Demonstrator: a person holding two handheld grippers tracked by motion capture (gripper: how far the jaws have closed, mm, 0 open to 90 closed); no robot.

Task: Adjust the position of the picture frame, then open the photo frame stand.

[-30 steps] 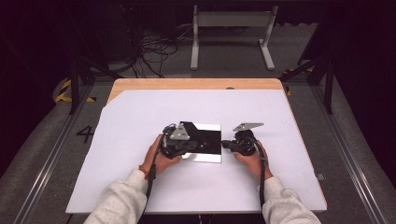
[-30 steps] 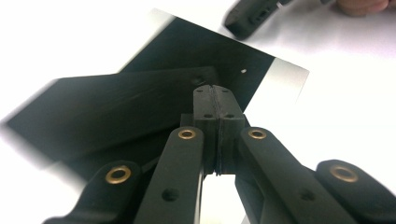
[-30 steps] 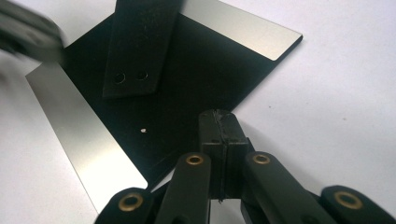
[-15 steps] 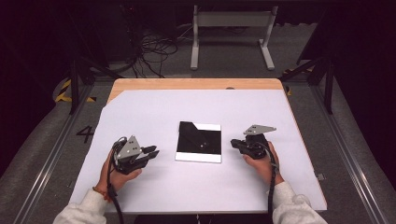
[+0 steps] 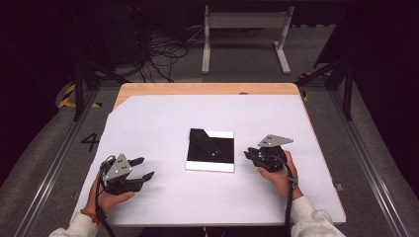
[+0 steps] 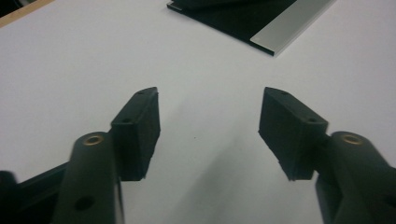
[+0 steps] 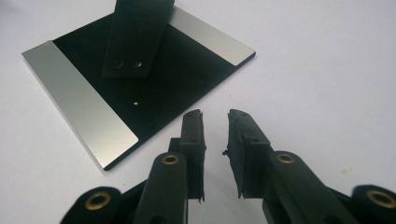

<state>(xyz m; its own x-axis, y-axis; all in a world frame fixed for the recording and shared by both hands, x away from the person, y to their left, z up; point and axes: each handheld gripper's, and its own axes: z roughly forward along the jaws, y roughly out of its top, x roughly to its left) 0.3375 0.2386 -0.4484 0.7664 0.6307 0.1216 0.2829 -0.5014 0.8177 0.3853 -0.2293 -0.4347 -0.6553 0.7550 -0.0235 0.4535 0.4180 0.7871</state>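
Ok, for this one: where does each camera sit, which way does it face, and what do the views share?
High view: above the person's side, looking forward and down on the table; both forearms enter from the bottom, left tool and right tool flank the black plate.
Left gripper view: rides the left tool, looking along its wide-apart jaws over the white surface to the plate's edge.
Right gripper view: rides the right tool, jaws slightly apart, facing the plate.
Shared: all three show the plate.

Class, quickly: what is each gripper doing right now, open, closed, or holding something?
Left gripper: jaws wide open, just been opening, nothing between them.
Right gripper: jaws slightly open, just been opening, nothing held.
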